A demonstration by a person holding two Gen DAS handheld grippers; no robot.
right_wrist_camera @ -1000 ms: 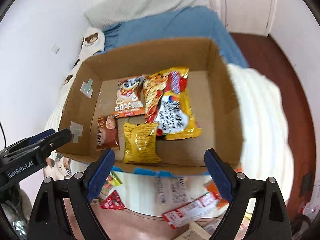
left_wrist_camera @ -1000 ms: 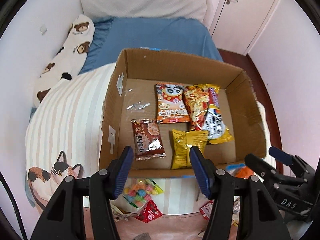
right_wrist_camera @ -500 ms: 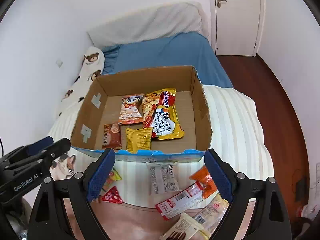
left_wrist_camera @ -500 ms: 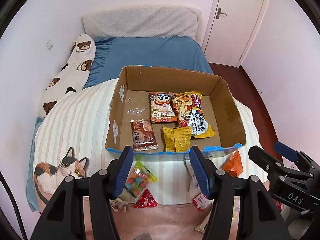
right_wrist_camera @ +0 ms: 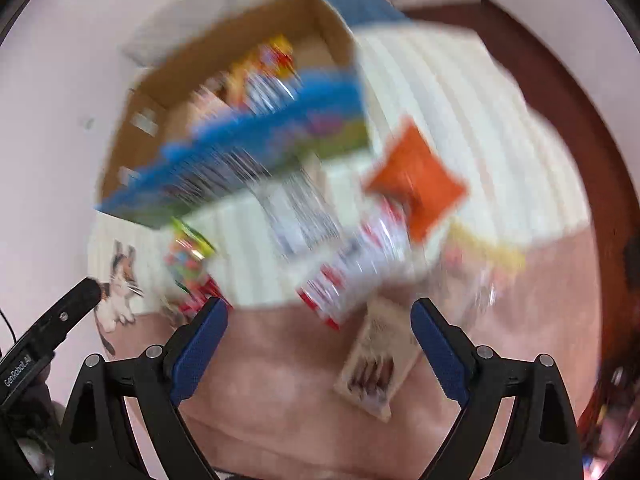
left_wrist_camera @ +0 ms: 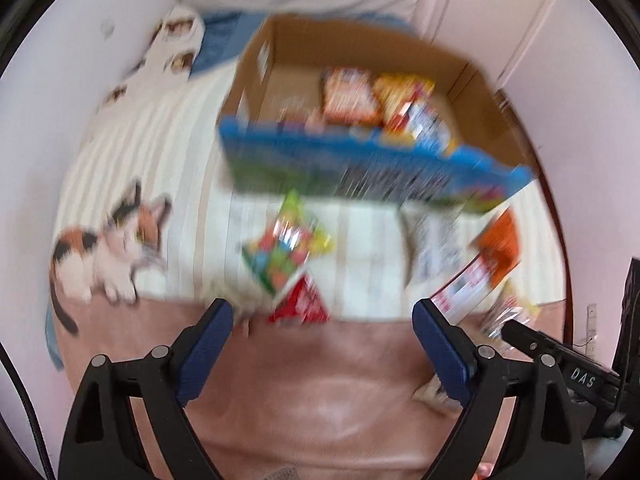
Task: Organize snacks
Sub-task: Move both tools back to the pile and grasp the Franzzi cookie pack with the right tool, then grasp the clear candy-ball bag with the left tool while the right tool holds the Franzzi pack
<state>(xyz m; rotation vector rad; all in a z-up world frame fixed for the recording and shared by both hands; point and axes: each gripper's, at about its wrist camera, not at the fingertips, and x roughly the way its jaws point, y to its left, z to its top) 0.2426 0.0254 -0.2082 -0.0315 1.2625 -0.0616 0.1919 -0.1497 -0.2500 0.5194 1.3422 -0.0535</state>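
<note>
Both views are motion-blurred. A cardboard box (left_wrist_camera: 400, 52) with a blue printed front wall holds several snack packets (left_wrist_camera: 348, 96); it also shows in the right wrist view (right_wrist_camera: 248, 56). Loose snacks lie on the striped cover before it: a colourful candy bag (left_wrist_camera: 286, 242), a red packet (left_wrist_camera: 302, 304), an orange packet (left_wrist_camera: 498, 246) (right_wrist_camera: 418, 186), a red-and-white packet (right_wrist_camera: 352, 268) and a beige packet (right_wrist_camera: 374, 372). My left gripper (left_wrist_camera: 323, 346) is open and empty above the pink blanket. My right gripper (right_wrist_camera: 319, 342) is open and empty, near the red-and-white packet.
A cat picture (left_wrist_camera: 108, 248) is on the cover at the left. A bear-print pillow (left_wrist_camera: 176, 40) and blue bedding lie behind the box. Dark red floor (right_wrist_camera: 560, 80) runs along the right. Pink blanket (left_wrist_camera: 320, 400) fills the foreground.
Both grippers have pulled back from the box and tilted down toward the loose snacks. The left gripper's fingers have spread wider. The box now looks farther and higher in view.
</note>
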